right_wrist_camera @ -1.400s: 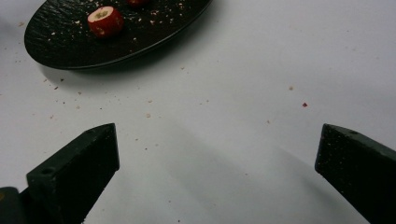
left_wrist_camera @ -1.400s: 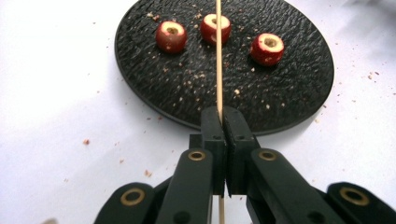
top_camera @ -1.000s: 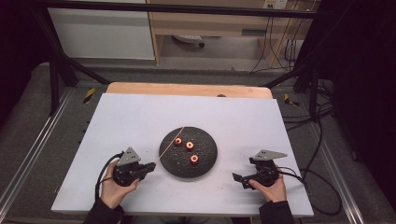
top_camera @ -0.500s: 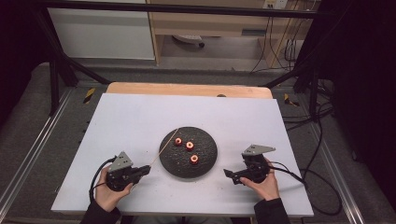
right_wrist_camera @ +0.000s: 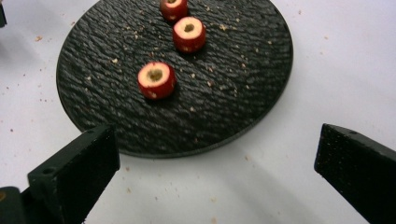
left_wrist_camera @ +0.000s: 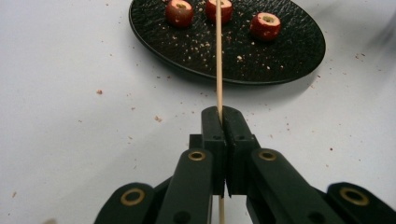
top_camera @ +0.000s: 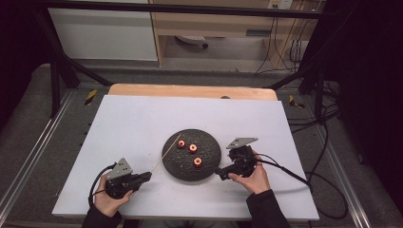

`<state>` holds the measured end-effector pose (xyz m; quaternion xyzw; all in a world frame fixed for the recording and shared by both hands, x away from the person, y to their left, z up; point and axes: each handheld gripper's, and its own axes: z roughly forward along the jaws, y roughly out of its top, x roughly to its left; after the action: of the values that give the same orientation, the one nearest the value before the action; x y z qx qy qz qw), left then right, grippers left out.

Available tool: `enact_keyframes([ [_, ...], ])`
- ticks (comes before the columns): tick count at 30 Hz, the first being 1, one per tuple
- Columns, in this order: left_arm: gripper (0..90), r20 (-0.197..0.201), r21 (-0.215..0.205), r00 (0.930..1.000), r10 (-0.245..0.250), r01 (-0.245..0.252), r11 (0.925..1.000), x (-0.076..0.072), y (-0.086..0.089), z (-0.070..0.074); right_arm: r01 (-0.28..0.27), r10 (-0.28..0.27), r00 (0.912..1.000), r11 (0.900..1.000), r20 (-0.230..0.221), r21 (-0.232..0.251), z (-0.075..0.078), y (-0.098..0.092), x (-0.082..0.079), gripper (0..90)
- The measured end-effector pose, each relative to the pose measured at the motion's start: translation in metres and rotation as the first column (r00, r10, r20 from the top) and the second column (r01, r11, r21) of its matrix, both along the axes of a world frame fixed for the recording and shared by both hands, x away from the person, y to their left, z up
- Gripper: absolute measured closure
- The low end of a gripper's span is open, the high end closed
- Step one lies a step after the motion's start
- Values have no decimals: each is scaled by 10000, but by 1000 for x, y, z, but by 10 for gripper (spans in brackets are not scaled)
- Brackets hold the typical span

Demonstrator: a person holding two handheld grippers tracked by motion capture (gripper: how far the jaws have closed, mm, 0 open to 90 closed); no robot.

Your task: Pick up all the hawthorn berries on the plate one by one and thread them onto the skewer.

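left tongs point(top_camera: 145, 176) were clamped shut on a skewer point(left_wrist_camera: 218, 60), the grip near its butt end; a short stub ran back between the jaws in the left gripper view. right tongs point(right_wrist_camera: 215, 177) stood wide open with nothing between them, just beside the near right rim of the plate point(top_camera: 209, 166).

skewer: thin pale wooden stick, judged very light and fairly stiff along its length but easy to snap or bow if pushed sideways. held that far back, the free tip would likely wander and flex, so any push probably wants to run straight down its length. smooth round wood between flat pads could also roll or slide back under load. long axis ran from the left tongs up and to the right in the high view, the tip over the plate's far left part near one fruit piece point(top_camera: 181, 144). whether the tip touched the plate or hung above it could not be told.

fruit pieces: three small red rounds with pale cored centres, all standing hole-up on the dark plate, a second point(top_camera: 193, 148) close by the first and the third point(top_camera: 197, 162) apart, nearest the right tongs. judged light, firm-skinned with softer flesh, prone to rolling or skidding on the plate if nudged. best hold seemed across the red sides, leaving the bore clear for the skewer. the bores pointed upward while the skewer lay low and slanted, so a piece would probably need tipping.

plate sat mid bench point(top_camera: 123, 123), crumbs scattered around it.
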<state>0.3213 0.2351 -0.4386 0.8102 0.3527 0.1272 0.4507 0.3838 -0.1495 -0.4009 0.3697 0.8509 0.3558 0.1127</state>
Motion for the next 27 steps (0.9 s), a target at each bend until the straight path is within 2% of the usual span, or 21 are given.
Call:
enact_keyframes([
  [3,883,-22,-45,10000,-4,4,10000,-1,2,-1,-74,74,10000,10000,-37,-7,5,10,4,28],
  [5,883,-50,-71,10000,-5,4,10000,-1,3,-1,-151,148,9998,9997,-154,-188,7,18,7,32],
  [7,883,-53,-89,10000,29,-29,10000,-1,4,-1,-339,330,9993,9978,-176,-577,8,28,13,43],
  [13,883,-47,-149,10000,33,-34,9999,-2,4,-1,-661,615,9966,9941,-552,-856,9,45,21,82],
  [20,883,-89,-168,10000,20,-22,9999,-1,4,-1,-1149,1008,9884,9856,-1137,-1245,7,65,32,173],
  [27,884,-135,-116,9999,5,-7,9999,-1,3,-2,-1365,1066,9774,9777,-1827,-1599,1,81,43,266],
])
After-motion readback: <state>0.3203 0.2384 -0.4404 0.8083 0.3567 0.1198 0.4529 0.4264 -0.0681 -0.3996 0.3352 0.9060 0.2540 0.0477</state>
